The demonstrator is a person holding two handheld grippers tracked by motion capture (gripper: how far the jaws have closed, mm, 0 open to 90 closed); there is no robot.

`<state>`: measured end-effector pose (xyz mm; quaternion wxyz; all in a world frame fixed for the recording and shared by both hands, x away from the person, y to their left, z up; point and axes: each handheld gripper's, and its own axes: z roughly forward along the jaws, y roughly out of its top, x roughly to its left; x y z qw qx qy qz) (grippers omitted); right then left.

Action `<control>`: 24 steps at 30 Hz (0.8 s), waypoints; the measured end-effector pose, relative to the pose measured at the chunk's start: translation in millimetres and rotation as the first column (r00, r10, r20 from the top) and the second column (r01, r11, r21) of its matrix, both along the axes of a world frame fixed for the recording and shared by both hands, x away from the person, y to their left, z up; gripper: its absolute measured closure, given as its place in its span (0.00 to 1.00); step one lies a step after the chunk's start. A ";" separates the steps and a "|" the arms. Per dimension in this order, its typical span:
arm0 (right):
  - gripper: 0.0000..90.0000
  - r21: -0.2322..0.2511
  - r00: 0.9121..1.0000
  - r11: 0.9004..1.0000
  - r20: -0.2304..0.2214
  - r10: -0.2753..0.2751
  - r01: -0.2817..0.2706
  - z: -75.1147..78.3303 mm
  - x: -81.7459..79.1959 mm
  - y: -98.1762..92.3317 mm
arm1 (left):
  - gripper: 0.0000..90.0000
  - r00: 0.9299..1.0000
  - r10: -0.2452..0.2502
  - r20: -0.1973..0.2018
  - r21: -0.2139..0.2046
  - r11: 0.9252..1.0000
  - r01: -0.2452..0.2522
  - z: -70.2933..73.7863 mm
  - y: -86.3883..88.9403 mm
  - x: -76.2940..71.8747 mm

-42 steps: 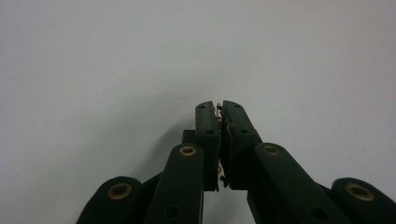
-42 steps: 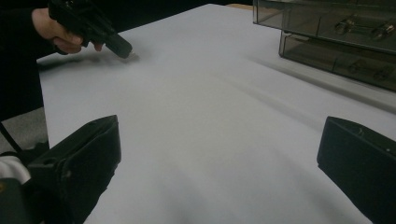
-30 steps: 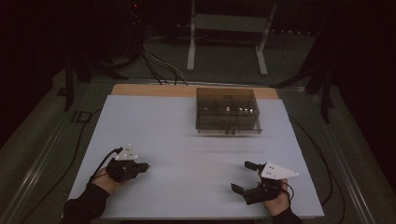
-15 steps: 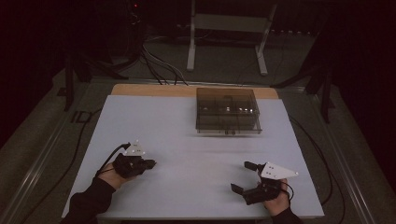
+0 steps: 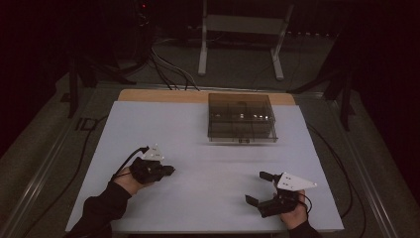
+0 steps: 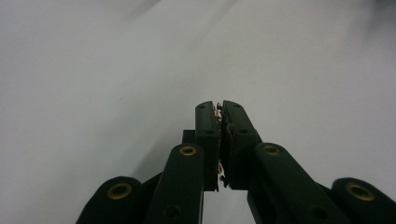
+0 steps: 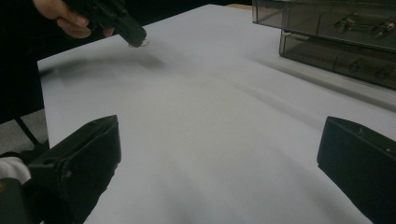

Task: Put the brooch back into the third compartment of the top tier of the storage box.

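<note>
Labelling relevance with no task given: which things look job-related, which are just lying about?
Likely job: left claw, shut on a small metal piece; open right claw; smoky compartment box; white table.
Lying about: white stand, floor cables.

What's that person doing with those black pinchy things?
A person sits at a white table with a gripper in each hand. The left gripper is shut, with something tiny and coppery pinched between its tips; I can't tell what it is. The right gripper rests open near the table's front edge, holding nothing. A smoky see-through box with compartments sits at the far side, untouched.
</note>
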<state>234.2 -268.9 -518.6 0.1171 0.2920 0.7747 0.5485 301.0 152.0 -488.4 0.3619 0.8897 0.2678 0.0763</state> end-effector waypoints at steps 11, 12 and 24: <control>0.00 -0.014 1.000 1.000 0.014 0.001 -0.001 0.6 -0.9 0.5 | 0.97 0.999 -0.042 0.014 -0.004 0.999 0.043 15.3 -19.5 6.8; 0.00 -0.017 1.000 1.000 0.016 0.000 0.001 0.6 -0.9 0.5 | 0.97 0.999 -0.042 0.014 -0.004 0.999 0.043 15.3 -19.5 6.8; 0.00 -0.014 1.000 1.000 0.013 0.001 -0.001 0.7 -1.0 0.1 | 0.97 0.996 -0.081 0.022 -0.024 0.996 0.082 28.0 -40.6 15.4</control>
